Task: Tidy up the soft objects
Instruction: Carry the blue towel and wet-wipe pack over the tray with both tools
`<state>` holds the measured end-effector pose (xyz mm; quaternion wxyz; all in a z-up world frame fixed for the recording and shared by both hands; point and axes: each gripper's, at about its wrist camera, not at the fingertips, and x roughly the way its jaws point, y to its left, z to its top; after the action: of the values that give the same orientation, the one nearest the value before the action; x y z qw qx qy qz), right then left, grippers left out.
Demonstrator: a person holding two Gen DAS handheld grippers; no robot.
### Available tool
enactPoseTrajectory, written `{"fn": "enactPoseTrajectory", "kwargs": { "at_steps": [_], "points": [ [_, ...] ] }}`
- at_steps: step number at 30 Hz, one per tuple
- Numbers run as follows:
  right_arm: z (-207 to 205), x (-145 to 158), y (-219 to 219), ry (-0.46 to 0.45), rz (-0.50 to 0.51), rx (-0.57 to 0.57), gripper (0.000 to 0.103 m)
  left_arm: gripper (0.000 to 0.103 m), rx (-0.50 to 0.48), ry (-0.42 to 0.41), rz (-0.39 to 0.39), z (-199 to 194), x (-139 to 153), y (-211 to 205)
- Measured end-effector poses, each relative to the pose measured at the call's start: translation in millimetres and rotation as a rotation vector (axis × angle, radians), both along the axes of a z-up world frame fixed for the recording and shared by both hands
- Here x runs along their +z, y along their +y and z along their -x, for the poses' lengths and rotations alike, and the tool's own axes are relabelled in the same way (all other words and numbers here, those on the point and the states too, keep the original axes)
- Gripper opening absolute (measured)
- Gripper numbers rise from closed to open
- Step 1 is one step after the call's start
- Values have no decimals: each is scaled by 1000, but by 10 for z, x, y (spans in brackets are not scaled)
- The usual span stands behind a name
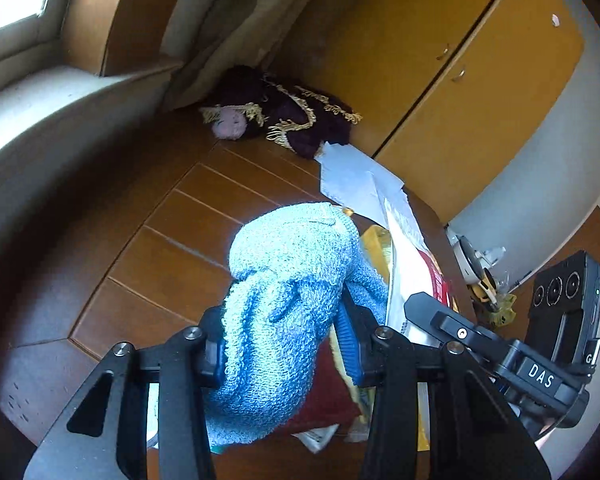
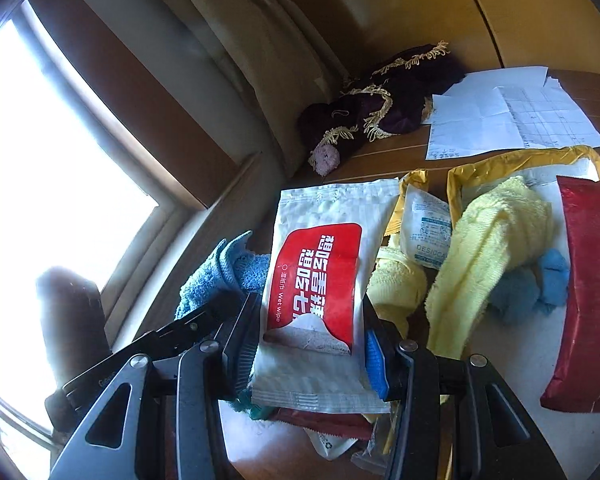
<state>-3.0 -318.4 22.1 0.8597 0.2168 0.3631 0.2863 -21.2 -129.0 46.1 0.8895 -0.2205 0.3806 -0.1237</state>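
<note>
My left gripper (image 1: 282,344) is shut on a light blue terry towel (image 1: 288,280), which hangs bunched between its fingers above the wooden table (image 1: 172,240). My right gripper (image 2: 308,356) is shut on a white and red wet wipe packet (image 2: 320,276), held over a pile of packets. The same blue towel (image 2: 224,276) shows to the left of that packet in the right wrist view. A yellow towel (image 2: 488,248) lies draped over a yellow envelope (image 2: 520,164), with a small blue cloth (image 2: 540,284) beside it. A dark purple fringed plush toy (image 1: 276,116) (image 2: 380,108) rests at the table's far corner.
White paper sheets (image 2: 512,116) (image 1: 356,180) lie near the plush toy. A dark red pouch (image 2: 588,288) sits at the right, a desiccant sachet (image 2: 428,224) by the yellow towel. Yellow cabinet doors (image 1: 460,60) stand behind the table; a window (image 2: 40,160) and curtain (image 1: 220,32) on the left.
</note>
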Motion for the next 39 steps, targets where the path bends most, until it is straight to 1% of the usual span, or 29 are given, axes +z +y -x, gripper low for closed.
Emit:
{"fn": "enactPoseTrajectory", "kwargs": {
  "at_steps": [4,9,12,16,19,23,26,29,31,35,39],
  "points": [
    [137,60,-265,-27,-34,-37,47,40,-40,5,18,23,69,-165],
    [290,60,-572,-48,-44,-76,47,40,-90,-22,22,53,178,-424],
    [314,-19,-756,-24,-69,-114,47,40,-122,-6,28,35,186,-598],
    [320,-97,-982,1,-72,-171,47,40,-174,-7,17,42,198,-852],
    [334,-133,-1113,15,-67,-199,47,40,-204,-11,15,30,218,-1022],
    [396,-176,-1260,18,-33,-249,47,40,-247,13,34,-60,196,-1246],
    [434,-209,-1383,27,-19,-282,47,40,-273,19,28,-84,174,-1423],
    [449,-248,-1503,34,-24,-306,47,40,-292,26,25,-107,142,-1529],
    [446,-284,-1558,46,-37,-306,47,40,-285,52,31,-143,85,-1543],
    [484,-347,-1568,59,-19,-301,47,40,-286,94,56,-201,-13,-1545],
    [501,-391,-1612,71,-12,-314,47,40,-297,92,48,-161,-24,-1626]
  ]
}}
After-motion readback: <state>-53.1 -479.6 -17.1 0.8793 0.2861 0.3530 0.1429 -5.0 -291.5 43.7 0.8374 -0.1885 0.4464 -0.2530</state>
